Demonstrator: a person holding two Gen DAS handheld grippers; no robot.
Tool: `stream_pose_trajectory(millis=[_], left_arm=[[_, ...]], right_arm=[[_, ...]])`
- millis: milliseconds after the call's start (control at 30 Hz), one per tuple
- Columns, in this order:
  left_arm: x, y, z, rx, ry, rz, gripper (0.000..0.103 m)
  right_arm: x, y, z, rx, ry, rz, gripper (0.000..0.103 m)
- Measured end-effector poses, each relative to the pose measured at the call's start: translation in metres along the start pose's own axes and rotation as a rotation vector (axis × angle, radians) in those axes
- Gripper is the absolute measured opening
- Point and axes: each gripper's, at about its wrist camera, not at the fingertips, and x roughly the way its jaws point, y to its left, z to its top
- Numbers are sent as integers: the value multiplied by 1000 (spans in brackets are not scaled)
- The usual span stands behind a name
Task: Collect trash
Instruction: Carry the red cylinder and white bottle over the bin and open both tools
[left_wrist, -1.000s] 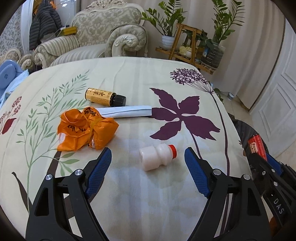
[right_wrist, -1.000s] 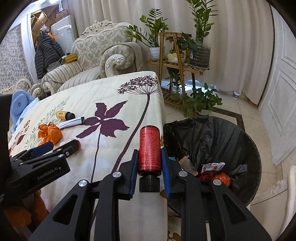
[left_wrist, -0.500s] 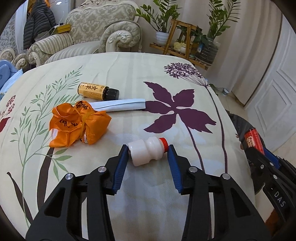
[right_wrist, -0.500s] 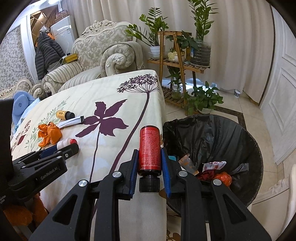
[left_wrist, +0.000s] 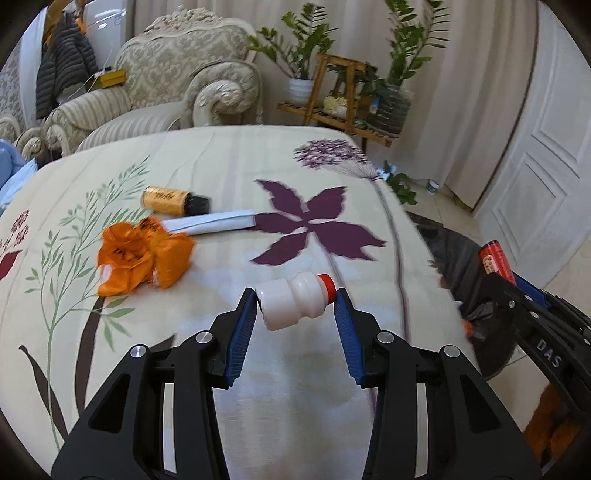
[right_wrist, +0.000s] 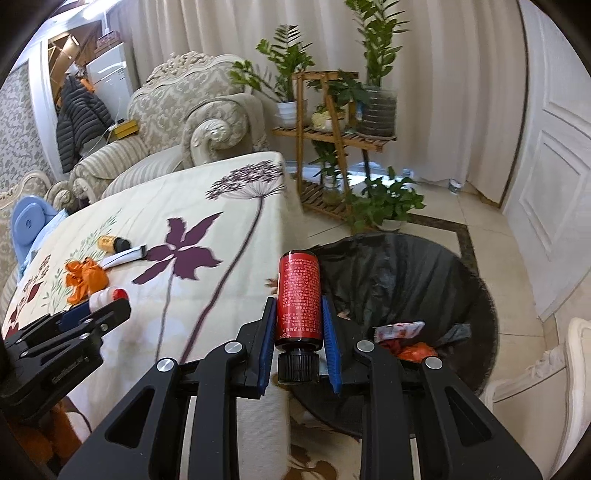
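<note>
Lifted since before, white red-capped bottle (left_wrist: 293, 302) clamped in left jaws, red bottle (right_wrist: 298, 301) in right

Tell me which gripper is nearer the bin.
Right. The right gripper, jaws clamping a red bottle, hangs at the bin rim. The left gripper is over the table, holding a white bottle.

I see a smooth white plastic bottle (left_wrist: 293, 303) between ribbed blue pads (left_wrist: 242, 332) on matt black plastic arms, a glossy red bottle (right_wrist: 298, 295), crinkled shiny orange wrapper (left_wrist: 142, 256), soft printed cloth tablecloth (left_wrist: 229, 162), and glossy black bin liner (right_wrist: 417, 273).
</note>
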Motion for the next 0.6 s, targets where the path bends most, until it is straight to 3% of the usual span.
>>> stream_pose_trajectory(millis=[267,600], left_arm=[[4,-49,6,74,-22,-67,42],[23,-104,14,165,-21,-109,42]], right_arm=[[-8,-34,4,40,-33,-94,25],[-4,-68,8,87,-43,-142,25]])
